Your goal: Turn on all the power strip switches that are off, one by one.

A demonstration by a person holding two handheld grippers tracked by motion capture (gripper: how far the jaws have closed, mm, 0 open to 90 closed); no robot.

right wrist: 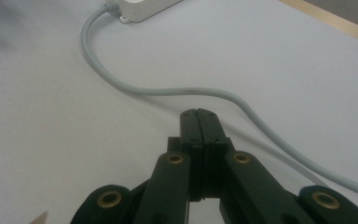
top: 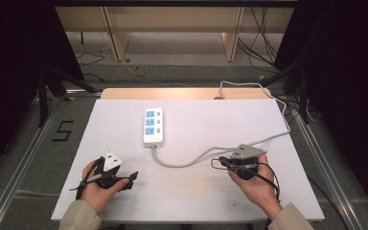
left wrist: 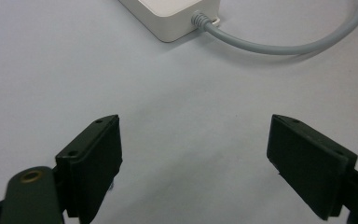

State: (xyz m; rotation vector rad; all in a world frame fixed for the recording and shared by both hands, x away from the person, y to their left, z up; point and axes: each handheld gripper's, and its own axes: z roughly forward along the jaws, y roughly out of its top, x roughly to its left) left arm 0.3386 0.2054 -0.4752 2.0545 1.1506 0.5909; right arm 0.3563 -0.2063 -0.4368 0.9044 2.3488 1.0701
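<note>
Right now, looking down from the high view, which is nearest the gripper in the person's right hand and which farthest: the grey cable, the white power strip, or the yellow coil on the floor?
From the right gripper:
1. Grey cable, just left of it on the table.
2. White power strip, farther left and back, mid-table.
3. Yellow coil, on the floor beyond the table's far edge.

White desk (top: pixel 249 191) at frame centre, wooden edge along its far side. Grey floor (top: pixel 24 139) around it, marked "5" (top: pixel 63 130) at left. Pale wooden shelving (top: pixel 172 28) at top, dark curtains (top: pixel 345 72) either side.
</note>
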